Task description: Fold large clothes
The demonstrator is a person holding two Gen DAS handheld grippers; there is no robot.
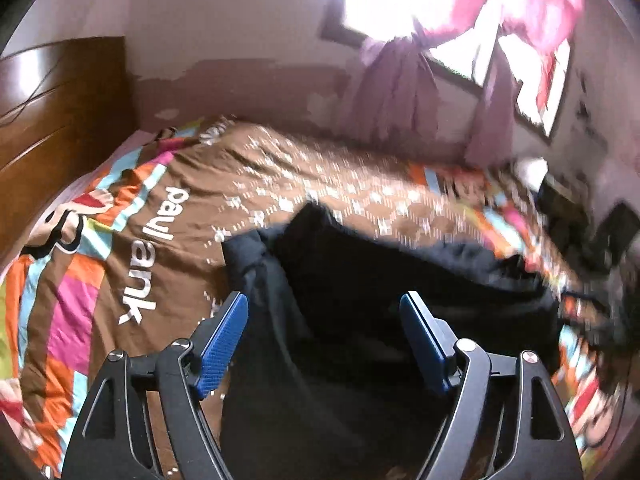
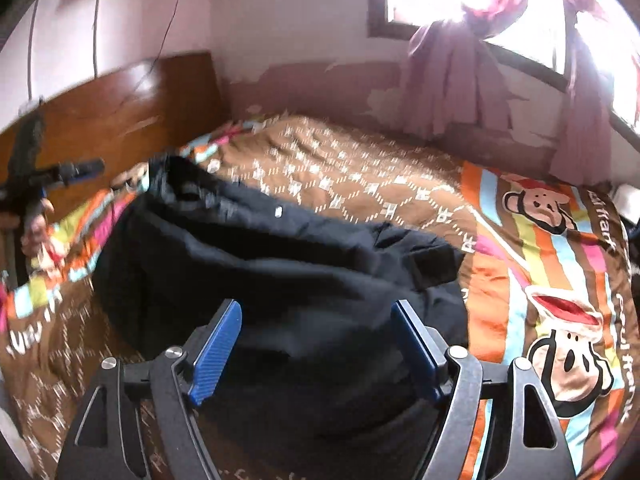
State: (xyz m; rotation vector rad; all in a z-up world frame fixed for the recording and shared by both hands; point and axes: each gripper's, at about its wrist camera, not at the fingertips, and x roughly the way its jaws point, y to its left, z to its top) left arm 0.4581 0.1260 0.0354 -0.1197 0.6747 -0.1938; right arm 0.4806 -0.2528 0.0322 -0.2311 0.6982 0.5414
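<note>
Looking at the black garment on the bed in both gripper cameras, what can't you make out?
- Black garment: its type and any fold lines, lost in dark fabric and blur, both views.
- Its near edge, cut off behind the right gripper and the left gripper.
- Small white mark: too small to read.
- Bedspread far right, left view: motion-blurred.

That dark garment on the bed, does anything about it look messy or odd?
Yes. The dark garment lies bunched on the patterned bedspread, its near-right part folded over unevenly instead of lying flat. Behind the bed, the wall's paint is peeling in patches. Both tools stand open above the cloth.
</note>
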